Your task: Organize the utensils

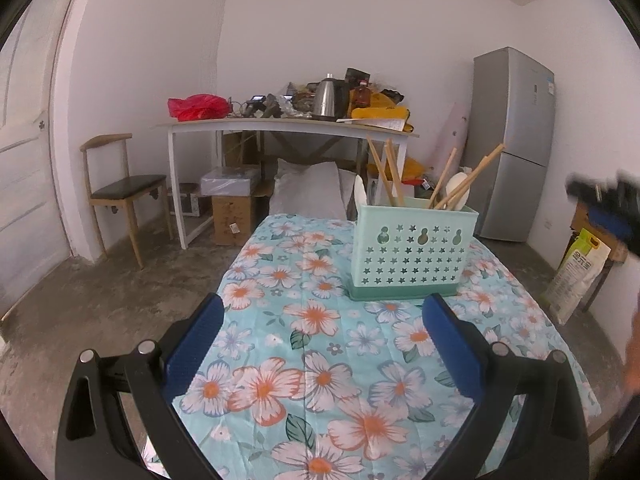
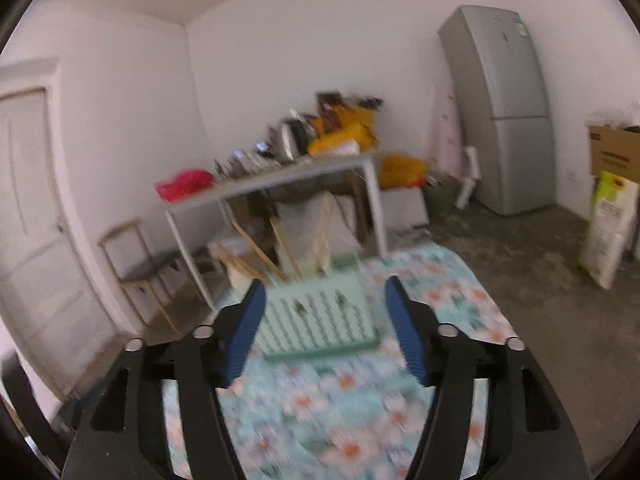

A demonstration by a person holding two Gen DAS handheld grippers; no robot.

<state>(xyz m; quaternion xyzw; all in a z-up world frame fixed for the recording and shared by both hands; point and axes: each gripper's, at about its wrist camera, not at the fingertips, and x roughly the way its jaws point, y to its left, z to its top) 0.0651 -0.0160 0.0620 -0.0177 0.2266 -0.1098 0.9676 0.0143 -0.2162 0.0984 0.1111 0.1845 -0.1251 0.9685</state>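
we see chopsticks (image 1: 466, 178) and spoons (image 1: 456, 188) all in caddy (image 1: 412, 252) | desk (image 1: 280, 360) bare, looks basically done | both grippers' fingers (image 1: 196, 344) wide apart, holding nothing

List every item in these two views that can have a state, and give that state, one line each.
utensil holder: upright on the flowered tablecloth
chopsticks: standing tilted in the holder
white spoon: standing in the holder
left gripper: open, empty
right gripper: open, empty
refrigerator: doors closed
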